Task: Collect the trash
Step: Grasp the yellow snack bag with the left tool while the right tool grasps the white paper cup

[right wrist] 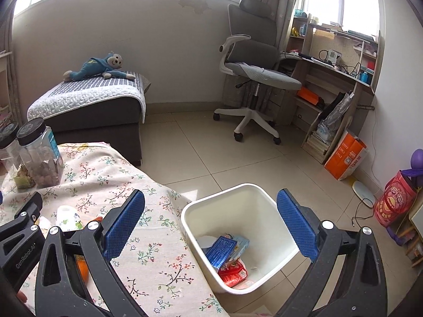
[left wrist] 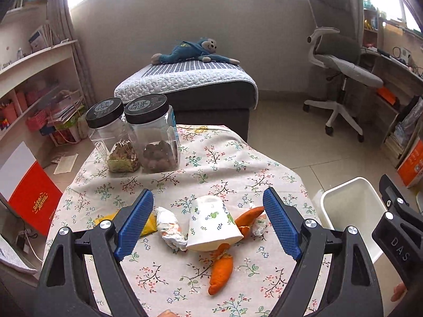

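My left gripper (left wrist: pixel 208 222) is open and empty above the floral-clothed table (left wrist: pixel 211 163). Between its blue pads lies a tipped paper cup (left wrist: pixel 212 224) with a leaf print. Around the cup lie crumpled tissues (left wrist: pixel 169 227), orange peels (left wrist: pixel 221 272) and a yellow wrapper (left wrist: pixel 148 224). My right gripper (right wrist: pixel 210 224) is open and empty over a white trash bin (right wrist: pixel 238 206) on the floor beside the table. The bin holds a blue box (right wrist: pixel 220 249) and a red wrapper (right wrist: pixel 234 273). The bin also shows in the left wrist view (left wrist: pixel 351 206).
Two black-lidded clear jars (left wrist: pixel 137 134) with snacks stand at the table's far left. A covered sofa end with a plush monkey (left wrist: pixel 195 50) is behind the table. An office chair (right wrist: pixel 253 74) and a desk (right wrist: pixel 333 71) stand on the tiled floor to the right.
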Action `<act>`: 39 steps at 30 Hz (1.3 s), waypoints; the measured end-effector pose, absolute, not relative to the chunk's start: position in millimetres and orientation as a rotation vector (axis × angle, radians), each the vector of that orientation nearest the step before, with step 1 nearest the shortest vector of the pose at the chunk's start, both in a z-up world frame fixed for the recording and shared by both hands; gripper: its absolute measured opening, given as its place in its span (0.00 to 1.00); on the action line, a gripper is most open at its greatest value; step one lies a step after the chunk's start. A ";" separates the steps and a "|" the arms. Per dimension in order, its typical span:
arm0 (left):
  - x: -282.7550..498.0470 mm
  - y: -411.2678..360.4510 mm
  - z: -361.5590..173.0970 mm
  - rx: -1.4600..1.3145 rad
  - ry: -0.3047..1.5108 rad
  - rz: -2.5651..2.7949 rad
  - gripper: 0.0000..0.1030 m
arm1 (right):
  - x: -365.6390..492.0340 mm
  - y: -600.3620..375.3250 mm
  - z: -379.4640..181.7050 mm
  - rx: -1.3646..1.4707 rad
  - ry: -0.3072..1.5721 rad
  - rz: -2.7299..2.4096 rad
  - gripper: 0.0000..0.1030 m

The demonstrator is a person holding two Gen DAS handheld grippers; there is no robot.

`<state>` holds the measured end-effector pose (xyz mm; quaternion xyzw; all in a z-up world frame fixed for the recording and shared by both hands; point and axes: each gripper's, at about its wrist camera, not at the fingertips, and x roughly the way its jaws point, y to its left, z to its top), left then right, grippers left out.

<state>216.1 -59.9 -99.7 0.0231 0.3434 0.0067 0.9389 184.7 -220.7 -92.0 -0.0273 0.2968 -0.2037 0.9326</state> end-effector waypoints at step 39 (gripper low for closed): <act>280.3 115.2 -225.1 0.084 1.208 -0.122 0.01 | 289.3 -72.2 -202.4 -0.123 1.013 0.085 0.93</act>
